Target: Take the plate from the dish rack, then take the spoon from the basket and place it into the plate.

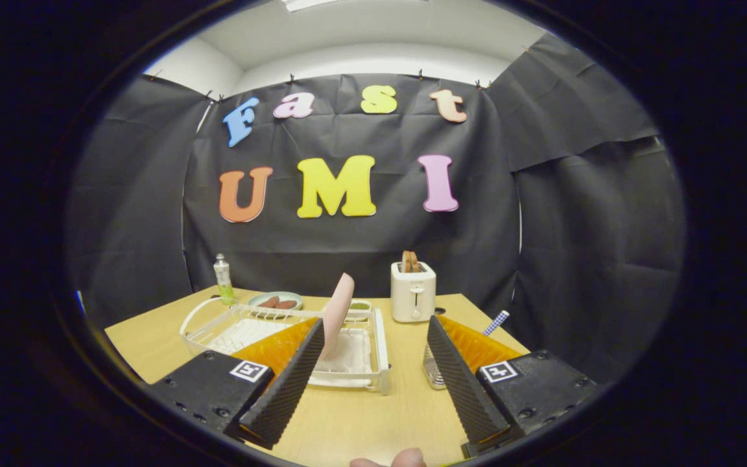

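A pink plate (338, 311) stands on edge, leaning, in the white wire dish rack (379, 347) on the wooden table (360, 415). It rises just beyond the tip of my left finger (289, 383). A wire mesh basket (434, 371) sits beside my right finger (461, 383), mostly hidden by it. A spoon handle (496, 322) with a blue-and-white check pattern sticks out past that finger. My gripper (377, 322) is open, with bare table between the fingers and nothing held.
A white toaster (413, 292) with toast in it stands behind the rack. A green-capped bottle (223, 279) and a plate with sausages (275, 301) sit at the back left. A small green dish (360, 306) lies behind the rack. A fingertip (406, 459) shows below.
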The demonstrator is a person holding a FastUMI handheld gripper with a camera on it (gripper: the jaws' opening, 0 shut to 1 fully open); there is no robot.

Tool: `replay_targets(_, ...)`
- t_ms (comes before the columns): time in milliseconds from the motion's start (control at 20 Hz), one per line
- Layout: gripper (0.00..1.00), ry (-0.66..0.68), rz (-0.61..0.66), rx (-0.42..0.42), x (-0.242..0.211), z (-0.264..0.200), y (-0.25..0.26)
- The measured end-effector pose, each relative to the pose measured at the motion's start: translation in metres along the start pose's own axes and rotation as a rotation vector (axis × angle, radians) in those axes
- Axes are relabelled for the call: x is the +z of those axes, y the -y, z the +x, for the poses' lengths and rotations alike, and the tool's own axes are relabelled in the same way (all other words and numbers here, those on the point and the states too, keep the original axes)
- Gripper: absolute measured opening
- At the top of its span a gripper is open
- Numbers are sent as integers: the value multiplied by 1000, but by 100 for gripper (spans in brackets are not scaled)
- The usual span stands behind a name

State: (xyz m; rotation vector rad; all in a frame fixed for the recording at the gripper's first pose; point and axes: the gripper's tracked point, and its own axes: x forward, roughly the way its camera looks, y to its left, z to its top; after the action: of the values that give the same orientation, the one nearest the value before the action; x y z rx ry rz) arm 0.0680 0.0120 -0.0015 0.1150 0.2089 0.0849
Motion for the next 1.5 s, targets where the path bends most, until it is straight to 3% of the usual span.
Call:
replay_targets(300, 100, -30, -28, 35, 46, 42, -16)
replay_targets(650, 100, -168, -41, 69, 71, 104, -38)
replay_targets(800, 100, -258, -22, 86, 64, 130, -49)
replay_targets(1200, 100, -502, 8, 28, 21, 186, -49)
replay_targets(1300, 98, -559, 34, 33, 7, 196, -53)
replay_targets(1500, 83, -634, 43, 34, -4, 211, -58)
